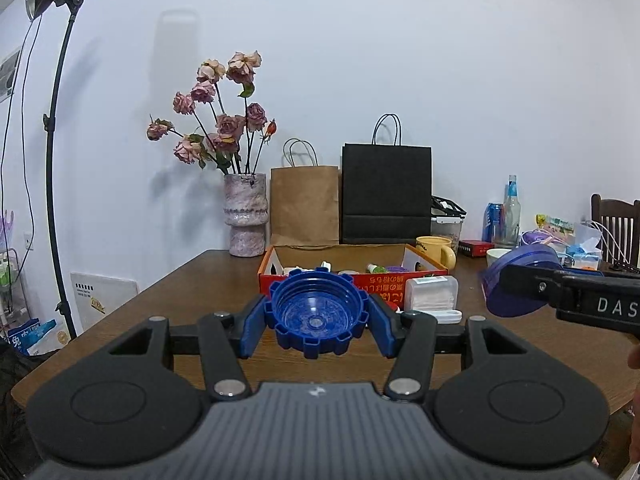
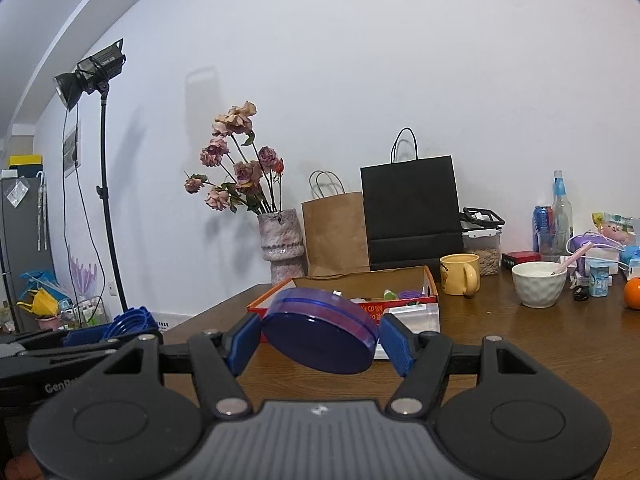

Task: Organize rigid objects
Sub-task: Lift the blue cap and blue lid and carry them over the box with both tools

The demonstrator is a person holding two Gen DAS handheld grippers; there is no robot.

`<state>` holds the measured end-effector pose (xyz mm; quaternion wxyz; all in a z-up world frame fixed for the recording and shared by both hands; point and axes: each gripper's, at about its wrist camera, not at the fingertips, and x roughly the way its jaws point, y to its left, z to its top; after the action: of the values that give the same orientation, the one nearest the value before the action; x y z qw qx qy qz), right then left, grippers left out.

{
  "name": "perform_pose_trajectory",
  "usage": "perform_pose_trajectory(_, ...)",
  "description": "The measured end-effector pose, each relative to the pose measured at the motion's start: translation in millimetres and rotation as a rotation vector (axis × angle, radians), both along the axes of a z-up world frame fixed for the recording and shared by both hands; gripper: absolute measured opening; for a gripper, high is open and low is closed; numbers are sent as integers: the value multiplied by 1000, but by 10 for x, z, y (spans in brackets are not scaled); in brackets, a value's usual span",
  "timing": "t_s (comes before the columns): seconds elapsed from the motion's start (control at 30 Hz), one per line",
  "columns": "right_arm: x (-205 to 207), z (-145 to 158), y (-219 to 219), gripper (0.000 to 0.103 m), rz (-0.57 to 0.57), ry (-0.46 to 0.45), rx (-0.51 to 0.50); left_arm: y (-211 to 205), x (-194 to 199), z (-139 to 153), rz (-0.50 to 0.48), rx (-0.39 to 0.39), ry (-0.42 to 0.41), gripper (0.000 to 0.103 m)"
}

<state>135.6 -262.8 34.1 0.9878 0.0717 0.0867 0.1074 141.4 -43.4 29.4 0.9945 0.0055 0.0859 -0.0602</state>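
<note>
Gripping one round piece in each gripper above the wooden table (image 1: 168, 292).

Left gripper (image 1: 318, 322) pads clamp a blue notched cap (image 1: 316, 312), hollow side facing the camera; right gripper (image 2: 318, 340) pads clamp a purple round case (image 2: 320, 330), tilted. Beyond both sits the orange cardboard box (image 1: 360, 280).

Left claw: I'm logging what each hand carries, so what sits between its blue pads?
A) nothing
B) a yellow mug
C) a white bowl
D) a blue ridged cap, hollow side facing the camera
D: the left claw is shut on the blue ridged cap, its threaded inside facing the left wrist camera.
</note>
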Motion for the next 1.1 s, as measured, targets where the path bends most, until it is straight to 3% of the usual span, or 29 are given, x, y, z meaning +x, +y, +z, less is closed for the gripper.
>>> perform_pose_trajectory(0.3, 81, -7, -13, 65, 0, 6, 6, 19, 34, 12, -2, -7, -2, 55)
perform_pose_trajectory(0.53, 425, 26, -11, 65, 8, 22, 4, 14, 368, 34, 12, -5, 13, 55)
perform_pose_trajectory(0.8, 1079, 91, 9, 65, 46, 42, 13, 57, 1054, 193, 12, -15, 14, 55)
perform_pose_trajectory(1.1, 2108, 309, -109, 65, 66, 79, 55, -14, 2168, 410, -36, -4, 69, 55)
